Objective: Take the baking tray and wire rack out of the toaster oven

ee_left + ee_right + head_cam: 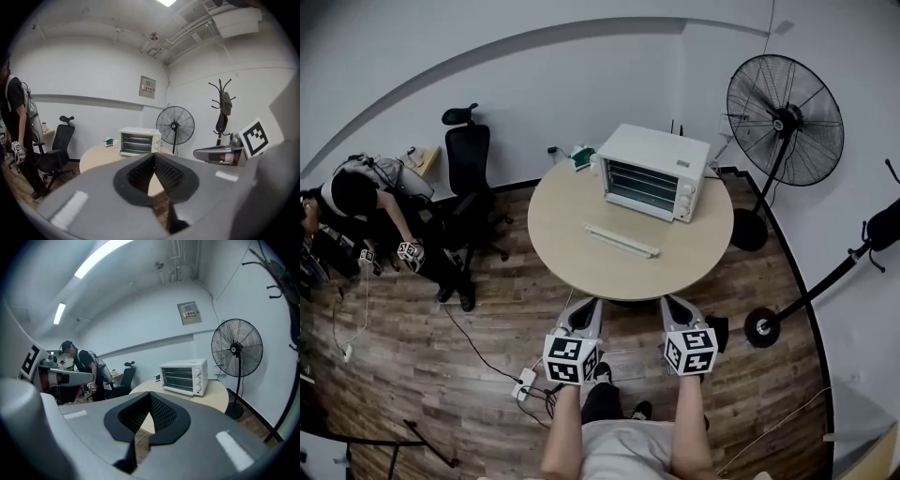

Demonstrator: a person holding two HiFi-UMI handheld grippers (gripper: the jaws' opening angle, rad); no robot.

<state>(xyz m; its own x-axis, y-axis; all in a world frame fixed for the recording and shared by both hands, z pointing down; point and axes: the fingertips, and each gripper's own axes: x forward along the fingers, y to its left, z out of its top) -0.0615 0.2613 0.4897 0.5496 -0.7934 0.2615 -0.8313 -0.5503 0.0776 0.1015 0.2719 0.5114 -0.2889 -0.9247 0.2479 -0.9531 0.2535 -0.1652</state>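
I hold both grippers level with each other at the near edge of the round table, short of its top. The left gripper has its jaws fully together, ribbed pads meeting at the tips, with nothing between them. The right gripper is in the same state: jaws closed tip to tip and empty. The toaster oven stands on the far right part of the table, well apart from both grippers. It is a white box with a glass door across its front and three round knobs in a column at the right of the door; the door is shut. Through the glass I see the horizontal bars of the wire rack inside the oven; I cannot single out the baking tray behind the glass. A long white strip lies flat on the table just near the oven. A pedestal fan stands on the floor to the right.
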